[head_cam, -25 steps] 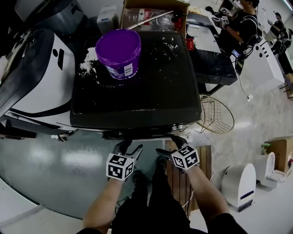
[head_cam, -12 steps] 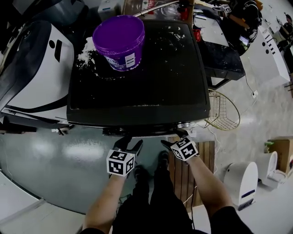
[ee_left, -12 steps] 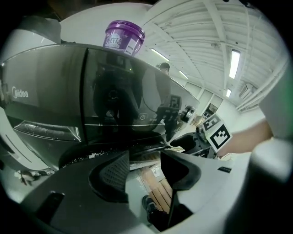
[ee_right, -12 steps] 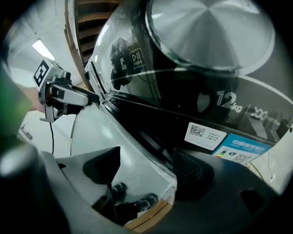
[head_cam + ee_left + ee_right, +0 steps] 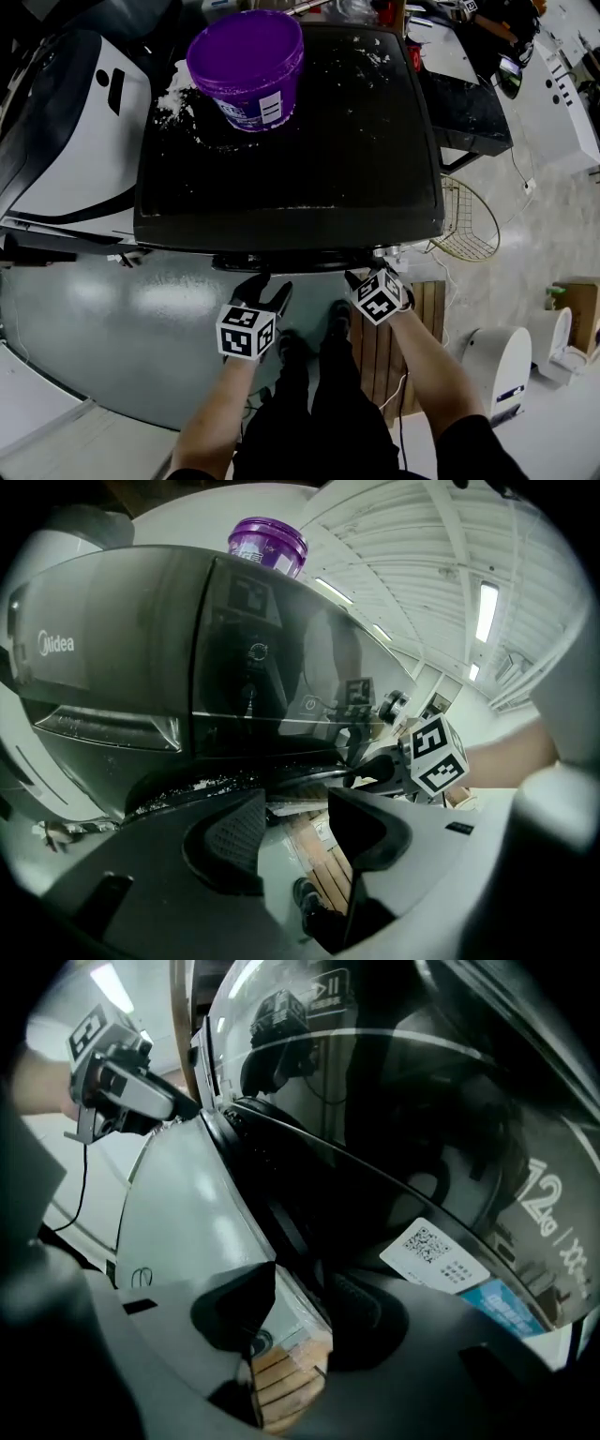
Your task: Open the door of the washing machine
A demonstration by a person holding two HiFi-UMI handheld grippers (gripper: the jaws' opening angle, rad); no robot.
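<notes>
The black washing machine [image 5: 281,169] is seen from above, its front edge toward me. My left gripper [image 5: 262,289] hangs open just below that edge, with only floor and a shoe showing between its jaws [image 5: 295,822]. My right gripper [image 5: 364,277] sits further right, tight against the front. In the right gripper view the round glass door [image 5: 422,1147] fills the right side and its rim runs down between the jaws [image 5: 300,1312]. These jaws have just been closing, and at the tips I see no gap on either side of the rim.
A purple bucket [image 5: 246,66] stands on the machine's lid amid white powder. A white machine [image 5: 66,122] stands at the left. A wire basket [image 5: 469,225], a wooden pallet [image 5: 375,347] and a white appliance [image 5: 497,366] lie to the right. The person's legs are under the grippers.
Both grippers have sunk along the machine's front. The right one has rolled and tucked in under the front edge, with its jaws closer together.
</notes>
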